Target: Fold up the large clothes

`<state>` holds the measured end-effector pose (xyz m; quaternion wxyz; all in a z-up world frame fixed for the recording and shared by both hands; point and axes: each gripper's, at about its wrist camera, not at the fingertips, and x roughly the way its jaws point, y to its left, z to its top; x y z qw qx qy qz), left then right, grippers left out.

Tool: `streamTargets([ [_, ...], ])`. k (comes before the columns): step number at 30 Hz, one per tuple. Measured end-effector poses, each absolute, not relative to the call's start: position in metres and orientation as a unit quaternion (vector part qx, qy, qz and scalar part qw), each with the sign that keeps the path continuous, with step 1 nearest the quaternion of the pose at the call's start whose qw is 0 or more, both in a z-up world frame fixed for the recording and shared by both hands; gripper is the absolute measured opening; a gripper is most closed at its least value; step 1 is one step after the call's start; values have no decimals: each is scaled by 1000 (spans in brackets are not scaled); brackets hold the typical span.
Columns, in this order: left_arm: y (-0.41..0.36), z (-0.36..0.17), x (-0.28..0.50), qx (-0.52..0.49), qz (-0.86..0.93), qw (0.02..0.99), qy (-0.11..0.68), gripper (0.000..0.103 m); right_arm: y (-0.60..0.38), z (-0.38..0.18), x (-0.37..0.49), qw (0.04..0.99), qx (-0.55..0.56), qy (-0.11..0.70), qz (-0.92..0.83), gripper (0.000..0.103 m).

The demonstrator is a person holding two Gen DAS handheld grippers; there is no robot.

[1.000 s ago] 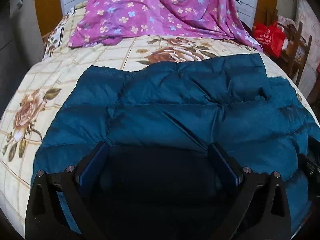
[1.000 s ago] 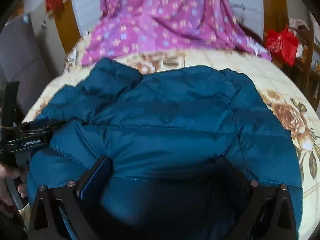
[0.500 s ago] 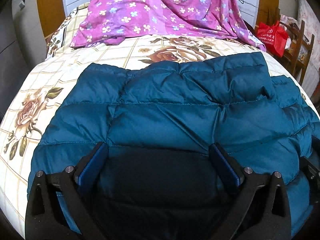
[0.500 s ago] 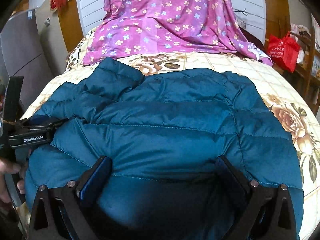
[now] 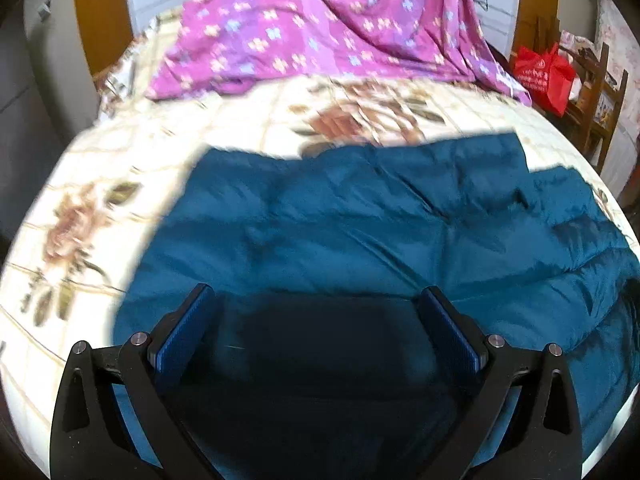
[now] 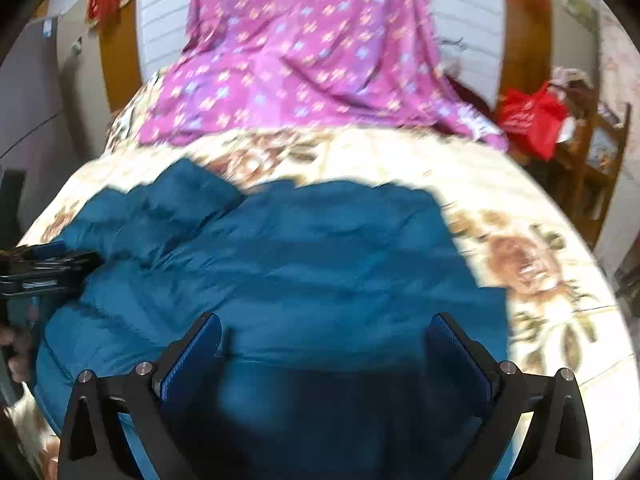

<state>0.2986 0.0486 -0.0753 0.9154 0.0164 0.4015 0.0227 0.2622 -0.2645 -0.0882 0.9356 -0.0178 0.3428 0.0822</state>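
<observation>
A bed covered by a cream bedspread [image 5: 120,168] printed with brown roses and a thin grid fills both views. On its near half lies the teal quilted down jacket [image 5: 360,240], spread flat with its padded panels facing up; from the right wrist view the same jacket [image 6: 320,260] spans most of the bed's width, with a bunched, folded-over part near its far left corner. Beyond the jacket, a purple floral sheet [image 5: 328,28] drapes down from the headboard side onto the far end of the bed, apart from the jacket, with bare bedspread between them.

To the right of the bed, a red plastic bag [image 5: 542,76] sits on a wooden rack [image 5: 596,92].

The left gripper [image 5: 316,320] hangs low over the jacket's near edge, its 2 blue-padded fingers spread wide with only jacket fabric showing between them, nothing gripped. The right gripper [image 6: 324,344] is likewise spread wide above the near edge of the jacket. At the left border of the right wrist view, the left gripper's black body shows side-on beside the jacket, and part of a hand [image 6: 16,356] appears below it. Both views are blurred.
</observation>
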Motion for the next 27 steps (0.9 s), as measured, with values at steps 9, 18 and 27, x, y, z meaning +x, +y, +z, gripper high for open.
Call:
streamTargets([
  [9, 163, -98, 295, -63, 50, 882, 465, 102, -365, -86, 250, 920, 118, 363, 86, 103],
  [18, 182, -130, 306, -173, -65, 839, 512, 103, -407, -138, 271, 877, 165, 433, 125, 103],
  [27, 165, -128, 317, -149, -97, 845, 504, 103, -409, -162, 292, 820, 228, 443, 280, 103],
])
